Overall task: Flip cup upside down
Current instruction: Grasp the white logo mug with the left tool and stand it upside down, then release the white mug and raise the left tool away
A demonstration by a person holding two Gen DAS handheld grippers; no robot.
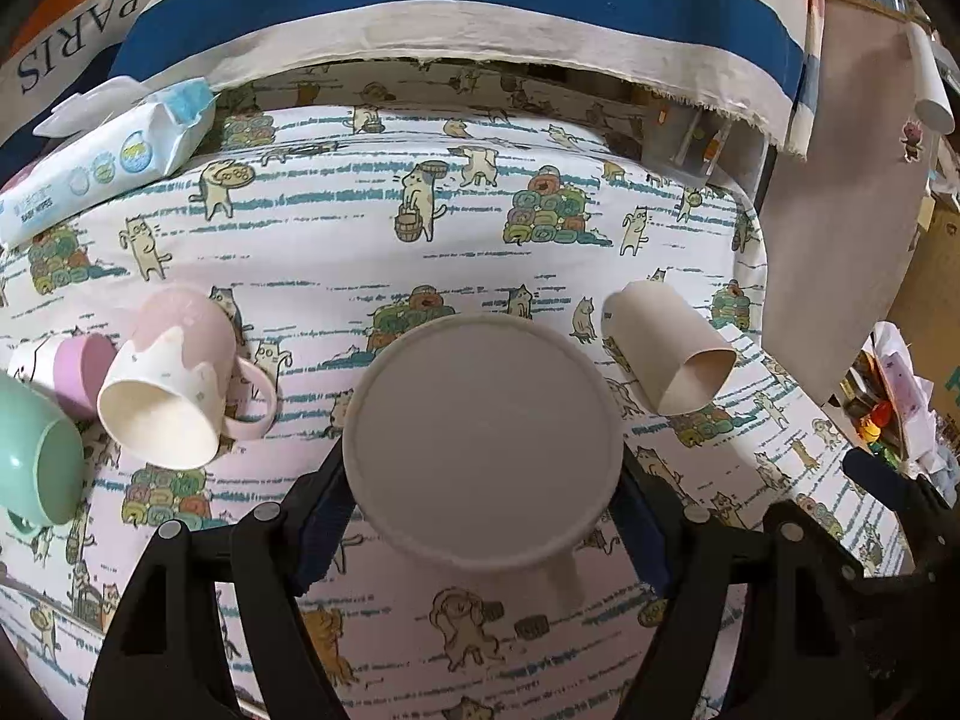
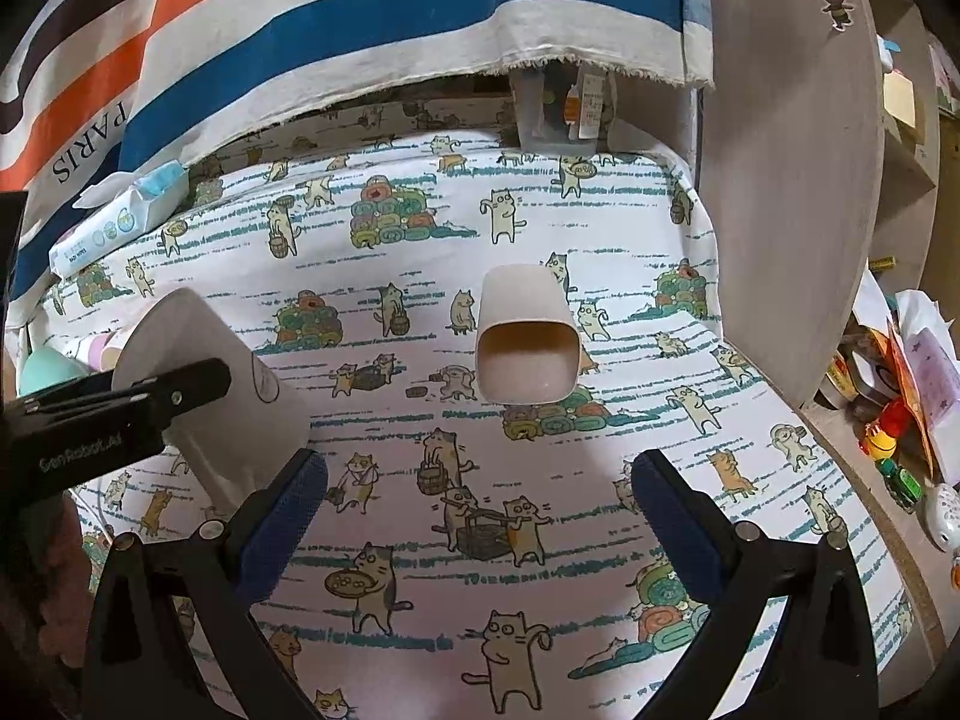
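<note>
Gripping a white cup (image 1: 483, 441), the left tool (image 1: 480, 510) has its blue-padded fingers (image 1: 321, 516) pressed against either side of the cup's wall. The cup's flat round base faces the left wrist camera, and in the right wrist view the same cup (image 2: 204, 360) hangs tilted above the counter (image 2: 420, 276), which is covered with a cat-print cloth. The right tool (image 2: 480, 516) is spread wide with nothing between its pads (image 2: 282, 522), hovering over the cloth.

A beige squarish cup (image 2: 528, 336) lies on its side near the middle of the counter, mouth toward the right wrist camera. Off to the left lie a pink-and-white mug (image 1: 174, 384), a mint-green mug (image 1: 36, 462) and a small lilac cup (image 1: 72, 369), all tipped over and close together. A pack of wet wipes (image 1: 102, 162) sits at the far left edge, beneath a hanging striped cloth (image 1: 456, 6) printed with "PARIS".
</note>
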